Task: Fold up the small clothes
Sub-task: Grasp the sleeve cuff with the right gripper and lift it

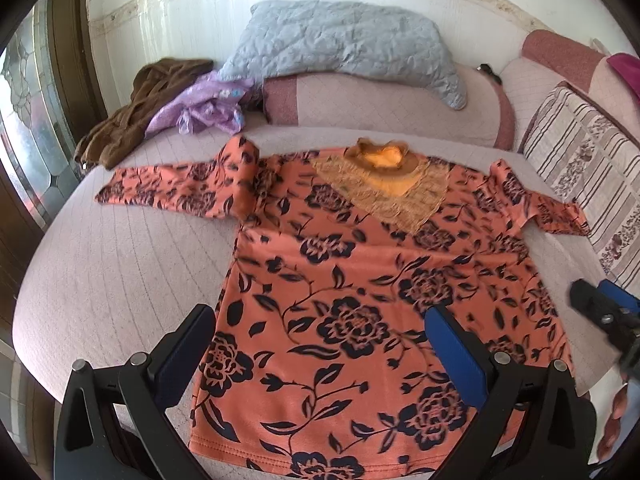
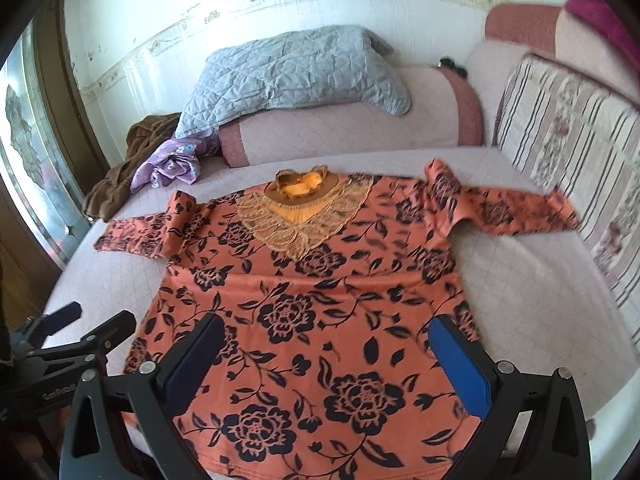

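Hovering, apparently clear, both wide-jawed grippers over the spread floral top.

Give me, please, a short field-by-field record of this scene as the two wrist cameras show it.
garment: orange floral top, spread flat, front up, unfolded
sleeves: both out sideways, each bunched near the shoulder
collar: yellow, lace-trimmed, at the far end
surface: quilted pink cover
left gripper: open, over the hem, holding nothing
right gripper: open, over the hem, holding nothing
behind: grey quilt, purple cloth, brown garment
right side: striped cushion
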The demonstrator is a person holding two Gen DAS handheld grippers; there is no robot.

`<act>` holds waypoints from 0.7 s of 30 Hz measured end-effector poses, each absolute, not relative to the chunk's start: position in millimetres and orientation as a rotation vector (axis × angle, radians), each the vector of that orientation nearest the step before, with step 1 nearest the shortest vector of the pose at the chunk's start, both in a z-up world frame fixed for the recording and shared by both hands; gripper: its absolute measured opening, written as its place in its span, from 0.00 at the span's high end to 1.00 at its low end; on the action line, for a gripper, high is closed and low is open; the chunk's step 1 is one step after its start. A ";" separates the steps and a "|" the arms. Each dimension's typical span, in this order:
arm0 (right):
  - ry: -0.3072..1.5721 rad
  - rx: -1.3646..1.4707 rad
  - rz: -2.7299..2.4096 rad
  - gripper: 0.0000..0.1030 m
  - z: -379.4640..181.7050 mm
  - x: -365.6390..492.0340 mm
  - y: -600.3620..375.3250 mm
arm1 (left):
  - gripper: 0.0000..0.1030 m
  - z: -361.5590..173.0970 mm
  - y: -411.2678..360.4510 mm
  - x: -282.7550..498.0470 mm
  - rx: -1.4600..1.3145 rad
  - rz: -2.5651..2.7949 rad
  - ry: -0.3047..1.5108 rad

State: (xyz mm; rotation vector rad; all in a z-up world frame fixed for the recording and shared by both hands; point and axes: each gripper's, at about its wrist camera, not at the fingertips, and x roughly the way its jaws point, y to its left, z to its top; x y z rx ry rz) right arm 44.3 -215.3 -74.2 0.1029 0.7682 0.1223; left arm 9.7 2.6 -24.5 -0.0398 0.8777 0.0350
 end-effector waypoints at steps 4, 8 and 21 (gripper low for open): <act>0.825 0.236 0.163 0.00 -99.6 52.0 -251.4 | 0.00 -60.0 18.8 20.8 -0.006 0.093 0.959; 0.831 0.478 0.107 0.00 -124.7 68.1 -335.4 | 0.00 -81.5 54.2 31.2 -0.056 0.173 0.984; 0.648 1.064 -0.238 0.24 -186.4 194.8 -609.2 | 0.00 -108.9 160.1 87.2 -0.190 0.461 0.930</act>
